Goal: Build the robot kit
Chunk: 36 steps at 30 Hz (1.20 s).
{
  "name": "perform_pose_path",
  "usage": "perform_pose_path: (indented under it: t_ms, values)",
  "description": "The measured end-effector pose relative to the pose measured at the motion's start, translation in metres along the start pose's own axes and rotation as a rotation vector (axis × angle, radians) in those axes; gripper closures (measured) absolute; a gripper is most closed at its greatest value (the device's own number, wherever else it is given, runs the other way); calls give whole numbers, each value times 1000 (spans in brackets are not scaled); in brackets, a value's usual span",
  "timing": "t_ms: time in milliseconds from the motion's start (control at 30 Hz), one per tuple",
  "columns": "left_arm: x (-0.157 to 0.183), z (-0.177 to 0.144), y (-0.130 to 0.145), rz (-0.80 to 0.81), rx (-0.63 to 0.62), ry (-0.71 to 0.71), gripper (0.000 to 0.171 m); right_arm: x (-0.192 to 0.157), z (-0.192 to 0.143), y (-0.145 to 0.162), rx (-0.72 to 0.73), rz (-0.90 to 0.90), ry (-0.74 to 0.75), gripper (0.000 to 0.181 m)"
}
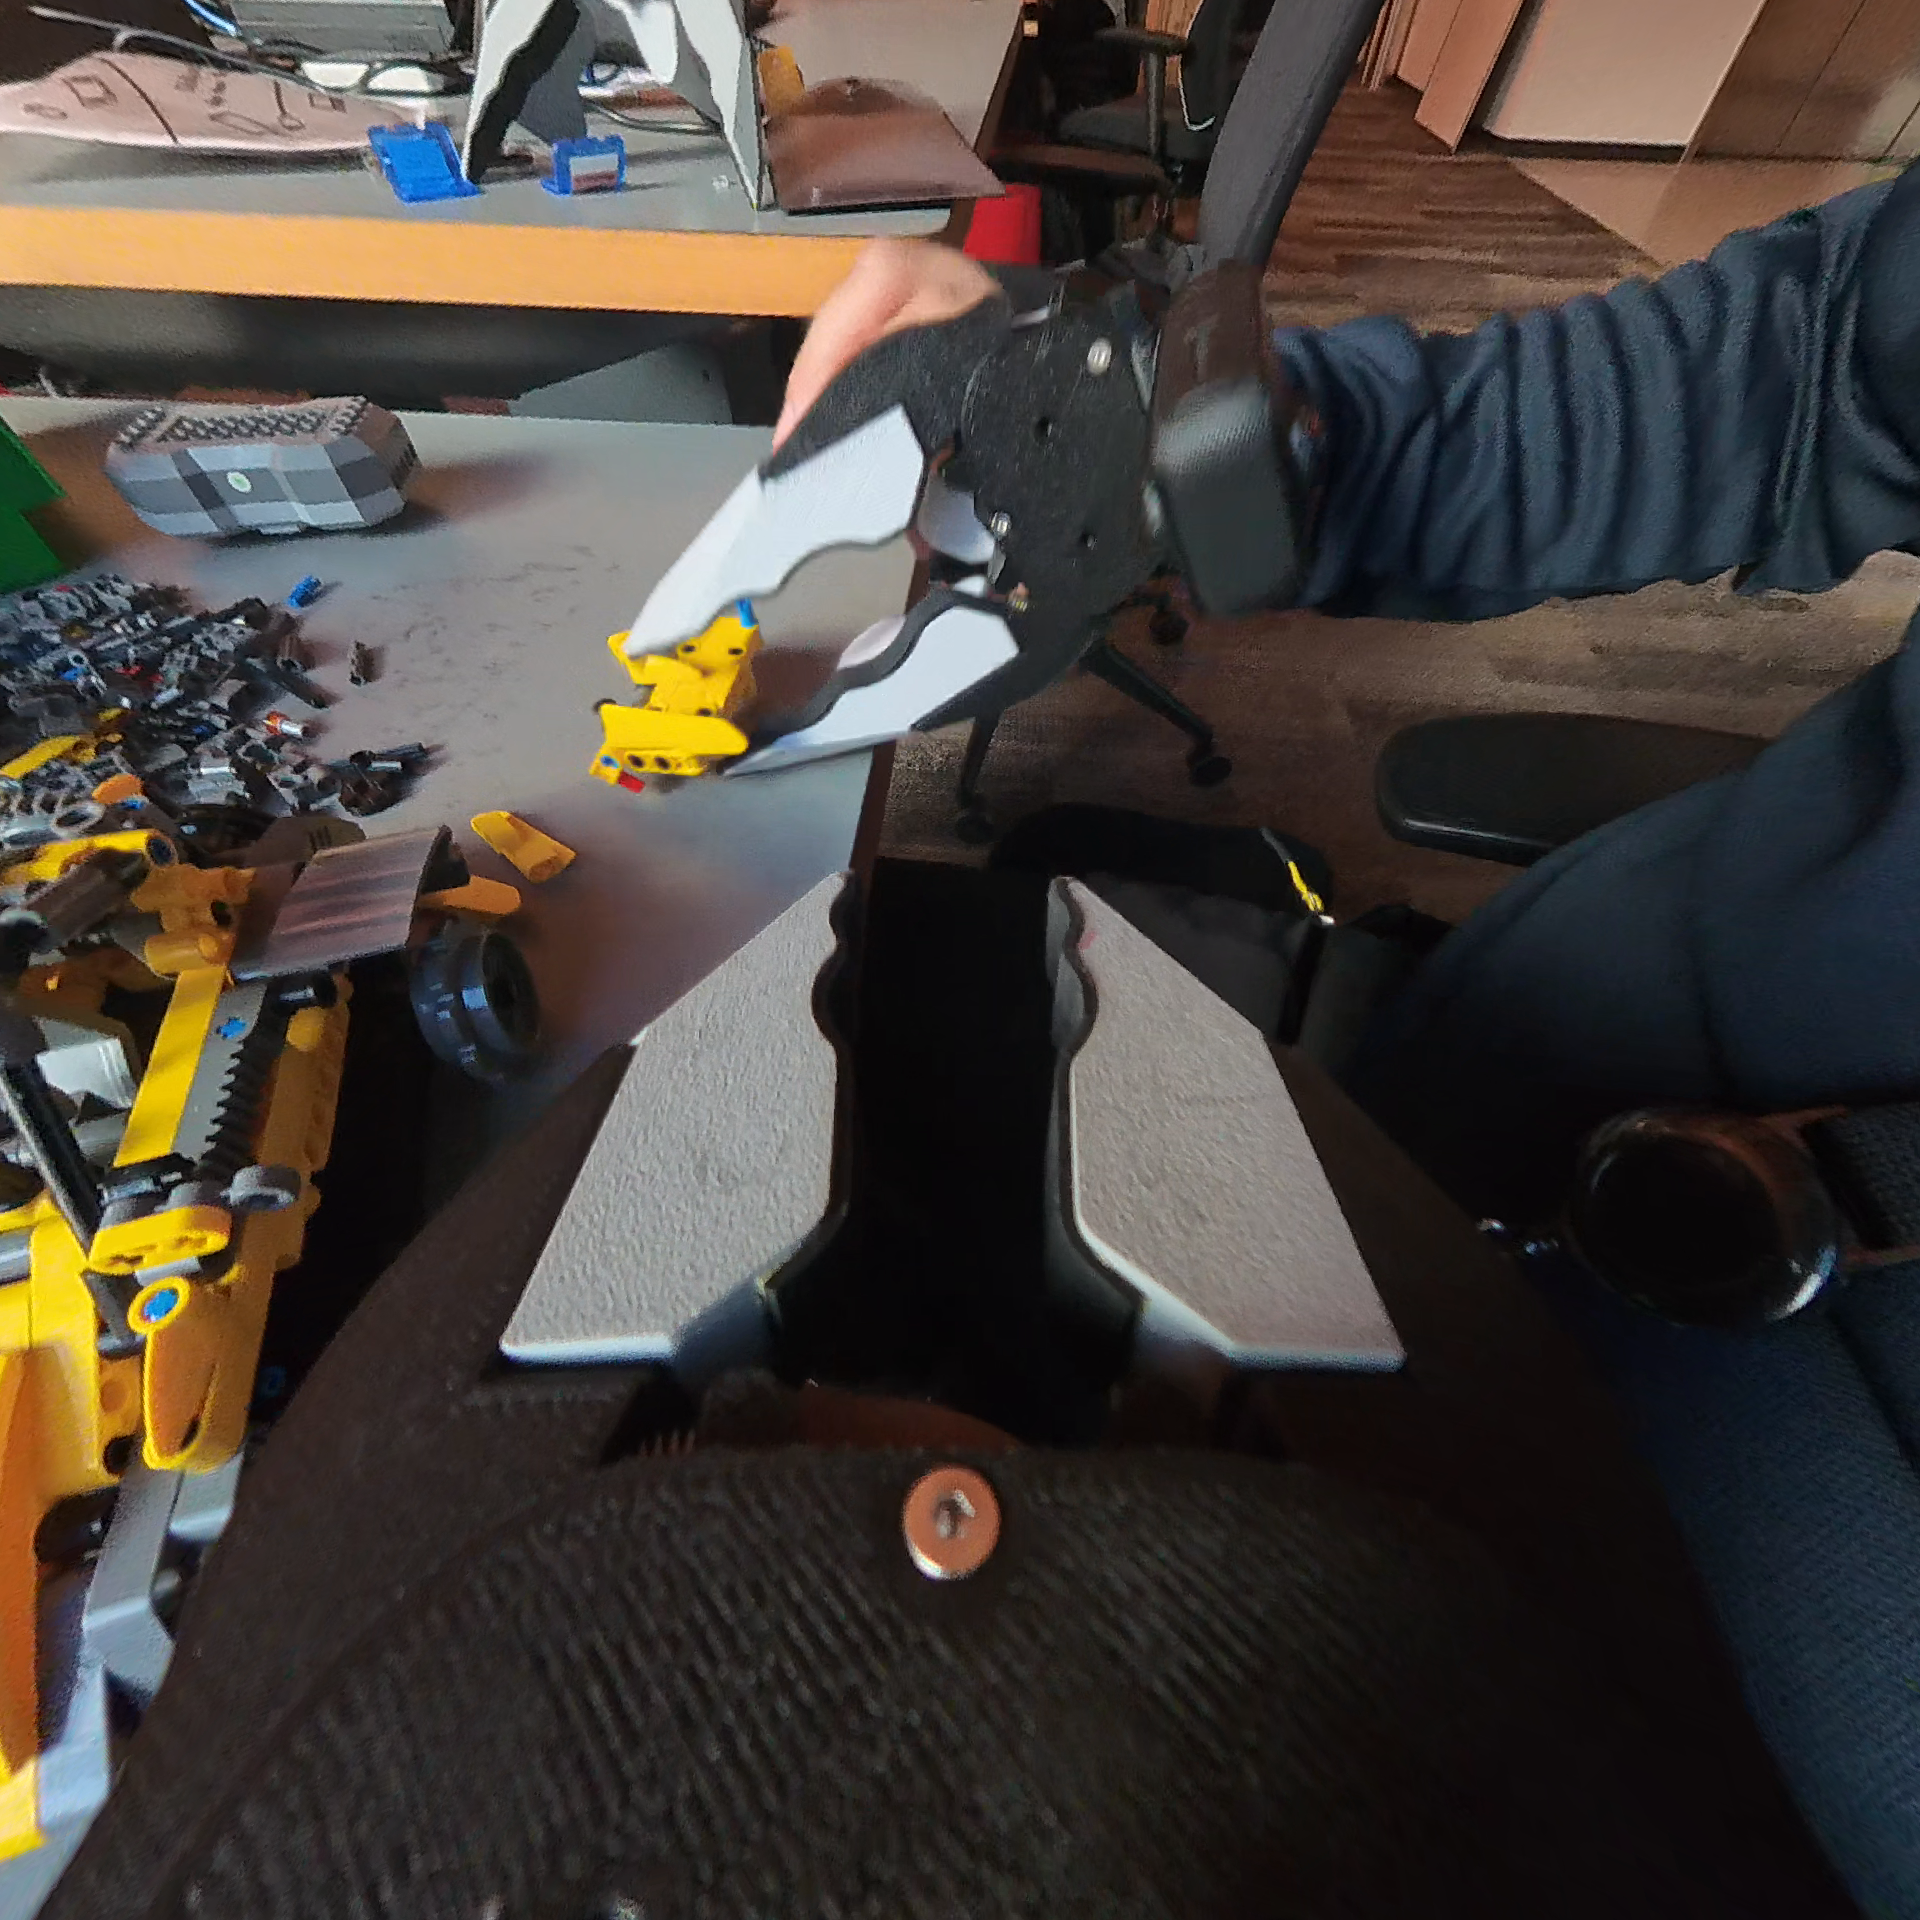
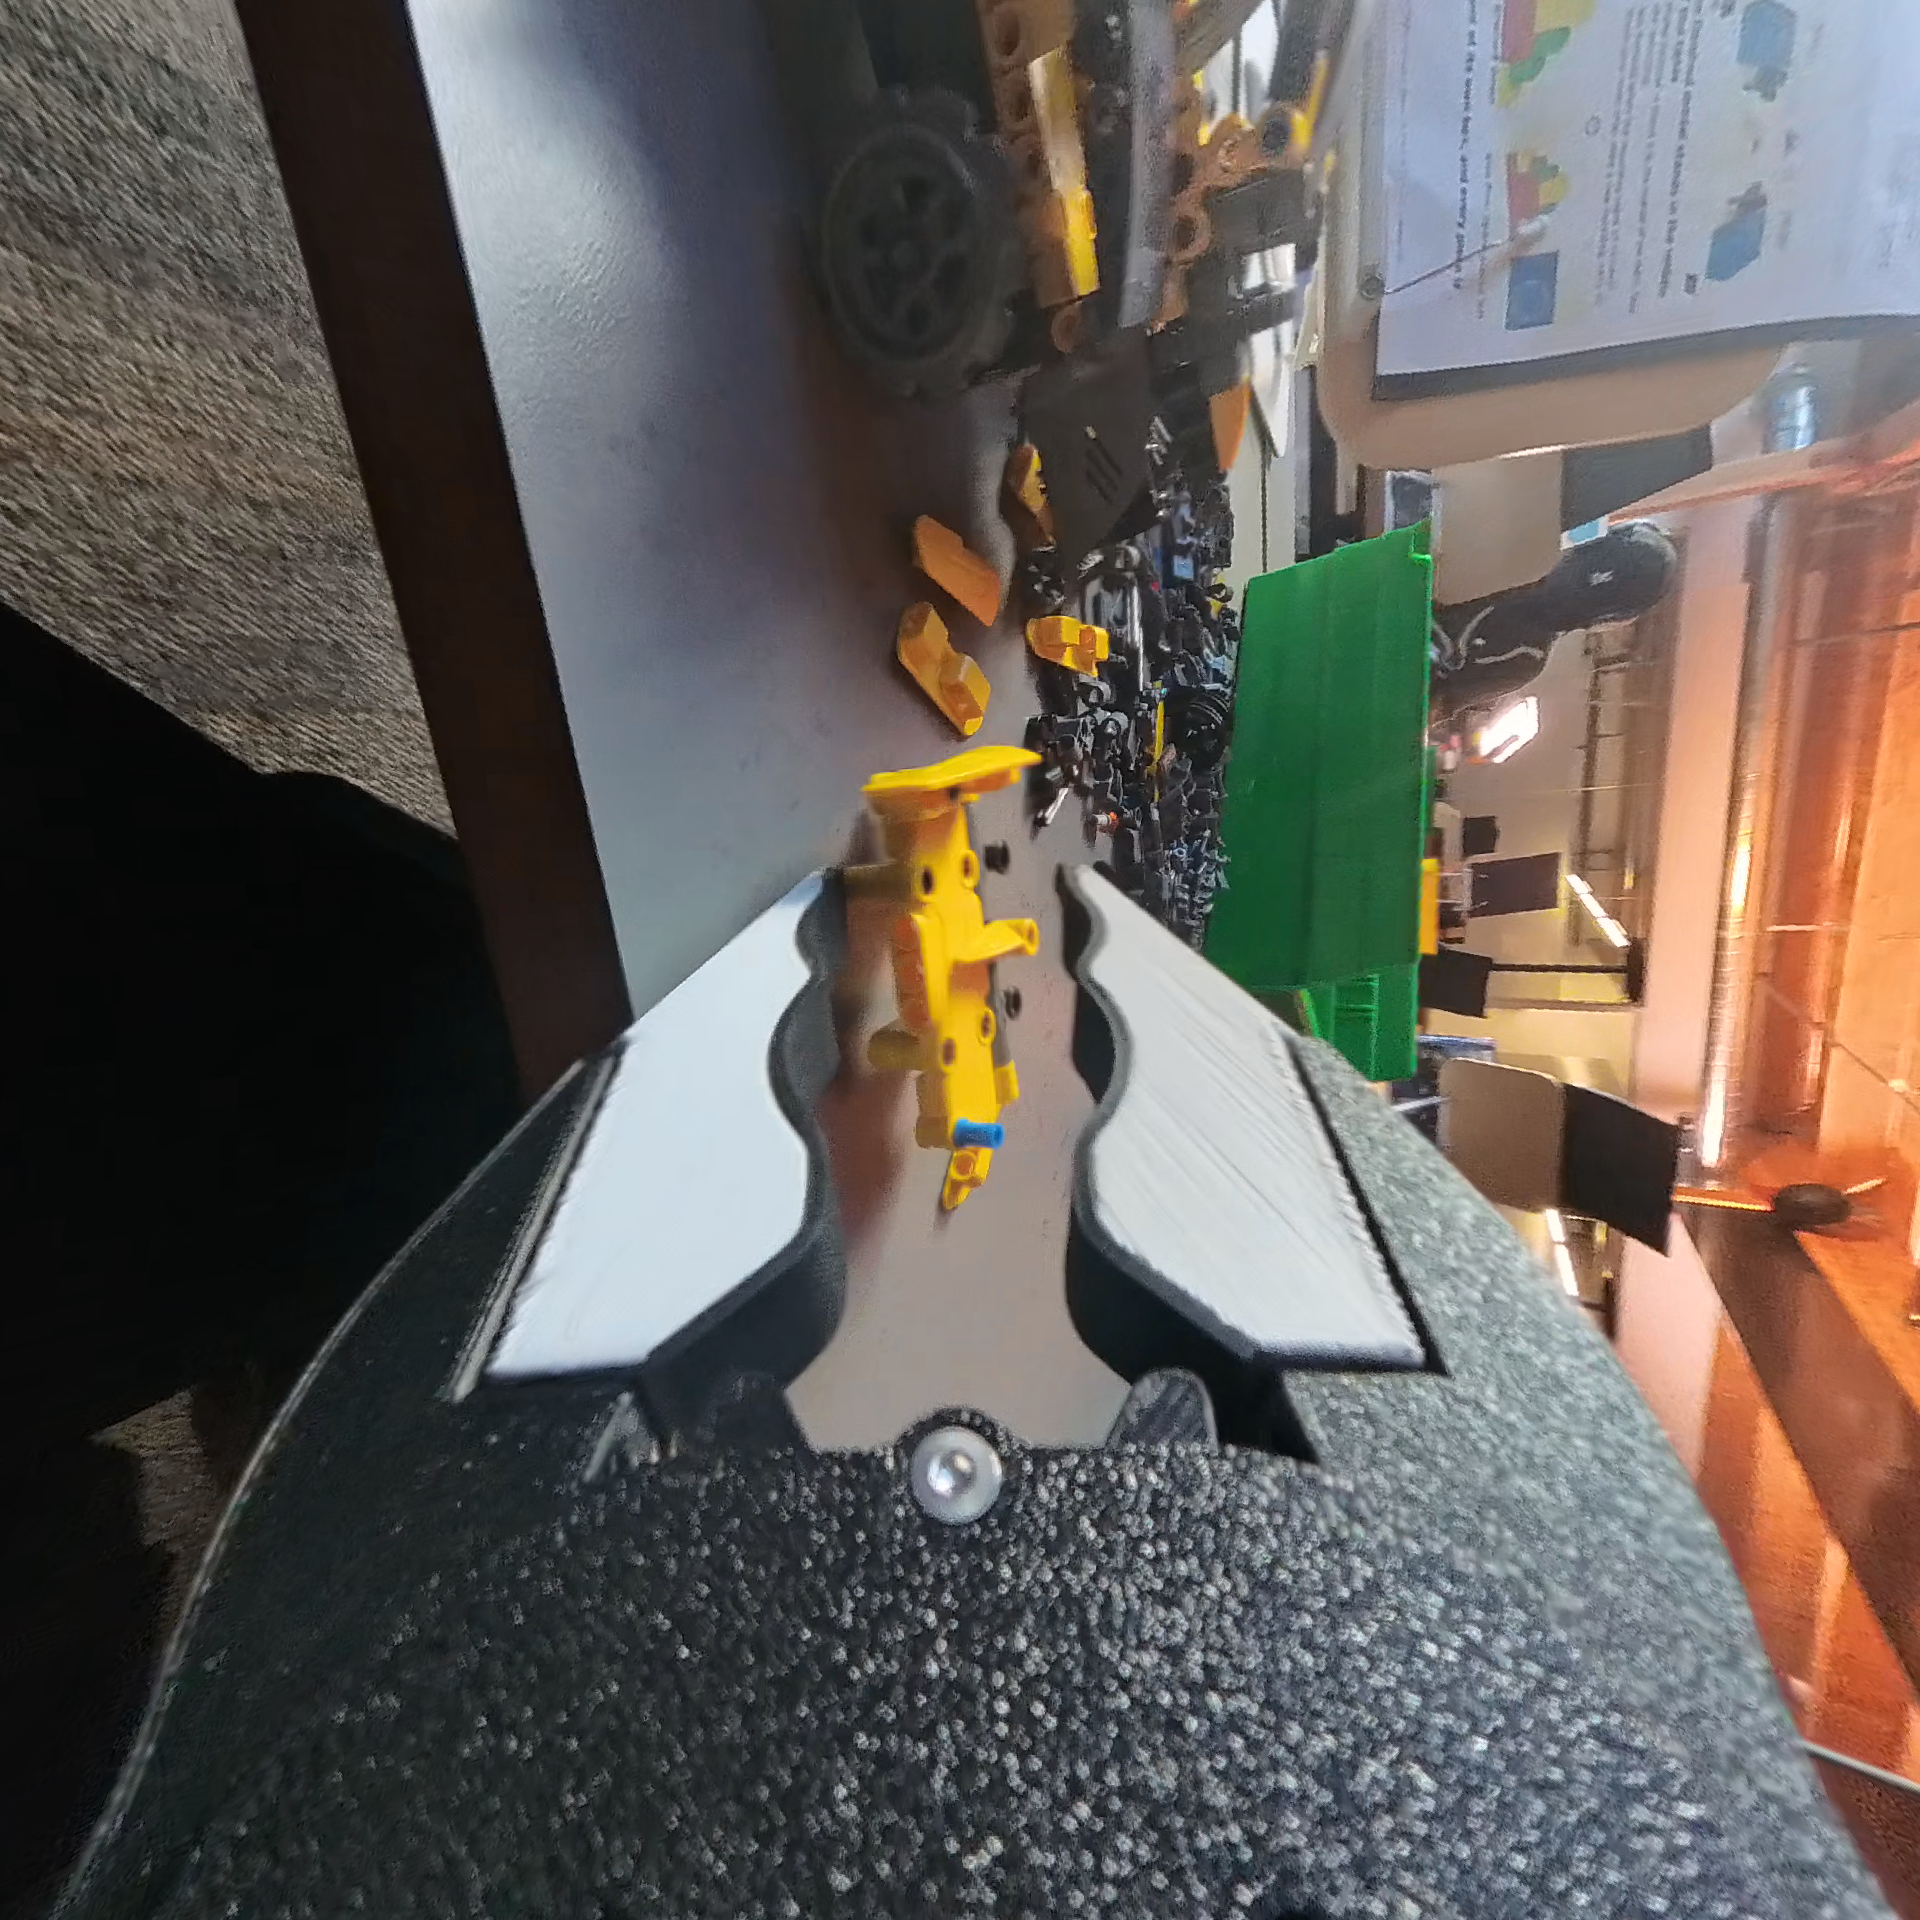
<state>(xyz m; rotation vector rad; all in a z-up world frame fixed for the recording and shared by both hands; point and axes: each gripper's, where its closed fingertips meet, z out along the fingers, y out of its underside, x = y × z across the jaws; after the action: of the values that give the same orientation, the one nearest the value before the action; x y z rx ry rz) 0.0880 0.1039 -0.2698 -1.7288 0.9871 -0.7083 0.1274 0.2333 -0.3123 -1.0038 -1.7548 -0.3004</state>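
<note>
A small yellow brick assembly with a blue pin lies on the grey table near its right edge. My right gripper is open with one finger on each side of it. In the right wrist view the assembly sits between the fingers of the right gripper. The left finger touches it and the right finger stands apart. My left gripper is open and empty, held over the table's near right edge, a short way back from the assembly.
A part-built yellow and black vehicle model stands at the left, with a black wheel rim beside it. A pile of small dark parts, loose yellow pieces, a grey brick block and a green plate lie farther in. Spacing between my two grippers at the tips: around 15 centimetres.
</note>
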Motion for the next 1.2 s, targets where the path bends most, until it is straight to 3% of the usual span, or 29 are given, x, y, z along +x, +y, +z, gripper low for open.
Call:
perform_pose_path:
  t_ms: [100,367,567,667,800,900,1067,1200]
  values:
    - [3,-4,8,-9,-15,8,139,2,-12,-4,40,89,-48,118]
    - [15,-7,22,-82,-2,38,139,11,-13,10,33,270,-140,117]
    - [30,-3,45,-102,-17,63,140,35,-37,19,128,586,-160,136]
    - [32,4,57,-110,-52,60,141,46,-34,54,65,776,-139,149]
    - [32,8,62,-99,-69,60,142,23,-15,80,-42,978,-310,142]
    - [33,7,63,-118,-67,70,143,10,-1,84,-81,1048,-410,143]
    - [25,5,73,-49,-107,24,143,2,10,86,-111,1055,-477,172]
    - [22,9,77,-13,-112,-14,145,3,8,89,-124,1065,-459,173]
